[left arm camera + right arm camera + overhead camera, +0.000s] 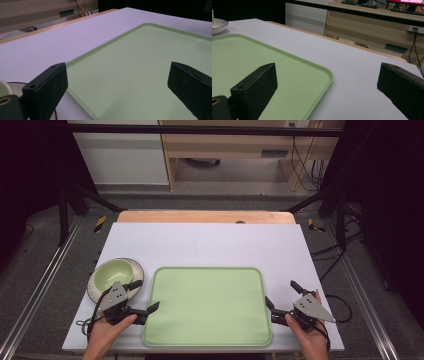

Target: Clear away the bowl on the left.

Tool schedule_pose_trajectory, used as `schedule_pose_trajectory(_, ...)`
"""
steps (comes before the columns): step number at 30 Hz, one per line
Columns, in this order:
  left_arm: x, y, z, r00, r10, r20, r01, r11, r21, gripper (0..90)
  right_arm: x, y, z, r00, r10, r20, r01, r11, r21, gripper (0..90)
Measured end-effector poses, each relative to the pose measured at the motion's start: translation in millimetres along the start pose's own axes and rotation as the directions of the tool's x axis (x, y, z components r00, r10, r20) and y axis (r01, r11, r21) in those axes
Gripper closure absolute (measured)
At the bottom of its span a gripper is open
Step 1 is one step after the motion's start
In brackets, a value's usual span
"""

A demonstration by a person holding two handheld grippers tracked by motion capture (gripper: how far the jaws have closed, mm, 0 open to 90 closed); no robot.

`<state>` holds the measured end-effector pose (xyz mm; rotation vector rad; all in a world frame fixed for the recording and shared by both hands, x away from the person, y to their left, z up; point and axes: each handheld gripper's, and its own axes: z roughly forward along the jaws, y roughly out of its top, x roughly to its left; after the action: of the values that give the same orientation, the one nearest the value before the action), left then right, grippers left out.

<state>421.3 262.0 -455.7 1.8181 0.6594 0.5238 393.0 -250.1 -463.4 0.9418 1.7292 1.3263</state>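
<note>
- Nearest the person, the left gripper and the right gripper flanked the near corners of the green tray; both stood wide open and held nothing.
- The tray lay flat on the white tabletop, its long axis running left to right, so that its two short edges faced the two grippers.
- The left gripper pointed rightward at the tray's left edge, one jaw tip just over the rim; the right gripper pointed leftward, its nearer jaw tip just beside the right edge. Neither was clearly the closer, which suggests a two-sided grasp of the tray.
- In the left gripper view, the tray spread between the jaws, with its rim running past the left jaw.
- In the right gripper view, the tray's rounded corner lay between the jaws, with bare tabletop toward the right jaw.
- Farther left, a green bowl sat on a plate just beside the tray; the left gripper was much the nearer to it.
- The right gripper view showed the plate far off and the low height of the tray's rim; the high view gave the whole layout.
</note>
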Motion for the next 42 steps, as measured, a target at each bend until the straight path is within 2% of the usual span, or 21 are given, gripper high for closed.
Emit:
schedule_pose_trajectory(3, 0.7, 0.7, -0.3, 0.9999, -0.011, 0.007, 0.011, 0.9999, -0.007, 3.0, 0.1, -0.1, 0.6, 1.0000, 0.001, 0.000, -0.001, 1.000, 0.002, 3.1)
schedule_pose_trajectory(7, 4.5, 4.4, -4.5, 0.9990, -0.043, 0.016, 0.043, 0.9981, -0.044, 3.2, -1.1, 1.0, 0.4, 1.0000, 0.008, 0.003, -0.008, 1.000, -0.007, 3.1)
schedule_pose_trajectory(14, 11.4, 4.3, -12.1, 0.9972, -0.075, -0.004, 0.075, 0.9951, -0.065, 3.5, -2.0, 2.1, 0.5, 0.9998, 0.019, 0.010, -0.019, 1.000, -0.011, 3.1)
schedule_pose_trajectory(18, 13.3, 8.7, -18.0, 0.9970, -0.073, -0.025, 0.071, 0.9948, -0.074, 4.0, -0.7, 2.7, -1.7, 0.9998, 0.014, 0.013, -0.014, 1.000, -0.010, 3.1)
schedule_pose_trajectory(21, 17.3, 14.5, -25.0, 0.9952, -0.073, -0.065, 0.068, 0.9946, -0.078, 4.6, -1.1, 2.6, -4.0, 0.9997, 0.014, 0.019, -0.014, 1.000, -0.012, 3.0)
schedule_pose_trajectory(23, 24.0, 21.8, -32.1, 0.9893, -0.098, -0.107, 0.090, 0.9928, -0.079, 5.2, -2.3, 2.1, -5.5, 0.9995, 0.017, 0.027, -0.017, 1.000, -0.012, 3.1)
schedule_pose_trajectory(24, 24.0, 21.8, -32.1, 0.9893, -0.098, -0.107, 0.090, 0.9928, -0.079, 5.6, -2.8, 1.8, -5.6, 0.9994, 0.020, 0.028, -0.020, 1.000, -0.015, 3.1)
schedule_pose_trajectory(25, 30.2, 28.4, -35.5, 0.9841, -0.086, -0.155, 0.080, 0.9956, -0.048, 6.0, -3.2, 1.8, -5.7, 0.9994, 0.022, 0.028, -0.021, 1.000, -0.015, 3.1)
schedule_pose_trajectory(26, 30.2, 28.4, -35.5, 0.9841, -0.086, -0.155, 0.080, 0.9956, -0.048, 6.2, -3.4, 1.7, -5.6, 0.9993, 0.024, 0.028, -0.024, 1.000, -0.018, 3.1)
schedule_pose_trajectory(27, 38.0, 34.9, -39.3, 0.9793, -0.071, -0.190, 0.070, 0.9975, -0.013, 6.4, -3.5, 1.7, -5.6, 0.9993, 0.026, 0.027, -0.025, 1.000, -0.017, 3.0)
schedule_pose_trajectory(28, 42.3, 37.9, -41.6, 0.9761, -0.069, -0.206, 0.070, 0.9976, -0.003, 6.7, -3.4, 1.6, -5.4, 0.9994, 0.025, 0.026, -0.024, 1.000, -0.018, 3.1)
schedule_pose_trajectory(29, 42.3, 37.9, -41.6, 0.9761, -0.069, -0.206, 0.070, 0.9976, -0.003, 6.8, -3.4, 1.6, -5.4, 0.9994, 0.025, 0.026, -0.024, 1.000, -0.018, 3.1)
schedule_pose_trajectory(31, 57.4, 47.1, -49.7, 0.9675, -0.085, -0.238, 0.091, 0.9958, 0.012, 7.1, -2.8, 2.0, -4.6, 0.9994, 0.026, 0.023, -0.026, 1.000, -0.017, 3.2)
schedule_pose_trajectory(32, 57.4, 47.1, -49.7, 0.9675, -0.085, -0.238, 0.091, 0.9958, 0.012, 7.1, -2.6, 2.1, -4.3, 0.9994, 0.025, 0.023, -0.024, 1.000, -0.017, 3.2)
schedule_pose_trajectory(33, 63.5, 50.6, -53.2, 0.9650, -0.099, -0.243, 0.104, 0.9945, 0.008, 7.1, -2.6, 2.1, -4.3, 0.9994, 0.025, 0.023, -0.024, 1.000, -0.017, 3.2)
schedule_pose_trajectory(34, 71.3, 54.8, -57.8, 0.9635, -0.125, -0.237, 0.124, 0.9921, -0.021, 7.1, -2.3, 2.4, -3.8, 0.9997, 0.017, 0.019, -0.017, 1.000, -0.017, 3.2)
schedule_pose_trajectory(37, 79.4, 57.8, -61.9, 0.9607, -0.130, -0.245, 0.129, 0.9914, -0.021, 7.1, -2.7, 2.9, -3.9, 0.9995, 0.020, 0.024, -0.019, 1.000, -0.022, 3.2)
schedule_pose_trajectory(38, 87.9, 59.0, -64.8, 0.9552, -0.140, -0.261, 0.142, 0.9898, -0.012, 7.1, -3.0, 2.7, -4.1, 0.9995, 0.021, 0.025, -0.021, 1.000, -0.019, 3.2)
schedule_pose_trajectory(39, 87.9, 59.0, -64.8, 0.9552, -0.140, -0.261, 0.142, 0.9898, -0.012, 7.3, -3.3, 2.2, -4.1, 0.9995, 0.018, 0.026, -0.018, 1.000, -0.017, 3.2)
schedule_pose_trajectory(40, 92.0, 59.2, -65.3, 0.9499, -0.149, -0.275, 0.153, 0.9882, -0.006, 7.7, -3.1, 2.0, -4.2, 0.9995, 0.019, 0.027, -0.019, 1.000, -0.014, 3.2)
schedule_pose_trajectory(42, 104.3, 56.9, -66.0, 0.9253, -0.182, -0.333, 0.197, 0.9803, 0.012, 8.2, -2.9, 2.1, -4.3, 0.9994, 0.019, 0.028, -0.019, 1.000, -0.013, 3.2)
